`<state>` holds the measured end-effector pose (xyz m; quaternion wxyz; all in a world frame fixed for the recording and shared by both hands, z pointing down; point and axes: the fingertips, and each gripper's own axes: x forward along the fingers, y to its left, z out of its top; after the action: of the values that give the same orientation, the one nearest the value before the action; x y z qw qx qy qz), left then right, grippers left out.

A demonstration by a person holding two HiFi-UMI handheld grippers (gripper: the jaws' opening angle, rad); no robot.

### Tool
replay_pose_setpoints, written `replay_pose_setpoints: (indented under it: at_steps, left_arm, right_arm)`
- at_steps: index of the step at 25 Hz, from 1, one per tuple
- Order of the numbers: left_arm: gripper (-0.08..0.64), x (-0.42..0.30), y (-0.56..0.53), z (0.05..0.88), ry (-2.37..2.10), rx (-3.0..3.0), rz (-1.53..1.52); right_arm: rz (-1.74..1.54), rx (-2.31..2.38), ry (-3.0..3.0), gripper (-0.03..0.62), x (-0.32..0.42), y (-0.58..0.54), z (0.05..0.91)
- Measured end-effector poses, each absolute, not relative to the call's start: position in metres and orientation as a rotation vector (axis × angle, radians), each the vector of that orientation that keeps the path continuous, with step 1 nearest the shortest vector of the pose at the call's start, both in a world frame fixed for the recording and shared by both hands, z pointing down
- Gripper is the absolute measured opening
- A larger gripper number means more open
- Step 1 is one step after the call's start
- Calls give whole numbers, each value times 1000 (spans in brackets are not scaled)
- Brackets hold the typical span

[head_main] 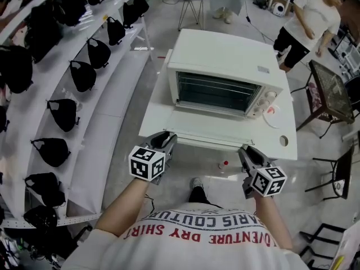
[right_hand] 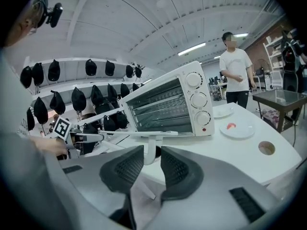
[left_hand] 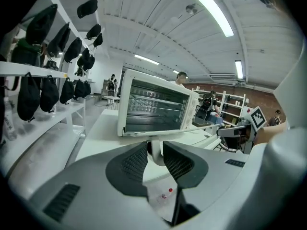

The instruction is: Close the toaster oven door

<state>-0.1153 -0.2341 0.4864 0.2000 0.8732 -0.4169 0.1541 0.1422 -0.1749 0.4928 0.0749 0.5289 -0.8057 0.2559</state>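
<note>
Toaster oven [head_main: 225,66], its door handle [head_main: 208,142] and the worktop [head_main: 157,114] were white. Left gripper [head_main: 167,139] and right gripper [head_main: 246,152] bore black-and-white square-patterned cubes. Bags [head_main: 62,114] were black, shelves [head_main: 107,125] white. The shirt [head_main: 197,246] was white, lettered red.

My head camera looks steeply down from above onto the oven [head_main: 225,61] and desk [head_main: 157,114]. The cameras on my left gripper [head_main: 164,139] and right gripper [head_main: 250,153] sit low and close, facing along their jaws. Both share the door handle [left_hand: 154,153] and the oven's open front.

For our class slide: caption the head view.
Left gripper and right gripper each clamp the handle of the open door of the toaster oven.
</note>
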Motion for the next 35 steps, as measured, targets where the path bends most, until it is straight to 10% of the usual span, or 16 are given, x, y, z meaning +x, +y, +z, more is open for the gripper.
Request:
replay_pose_setpoints:
  at_steps: [35]
  left_arm:
    - [120, -98, -315, 391, -1216, 2500, 268]
  right_arm:
    - [704, 1619, -2608, 123, 162, -255, 397]
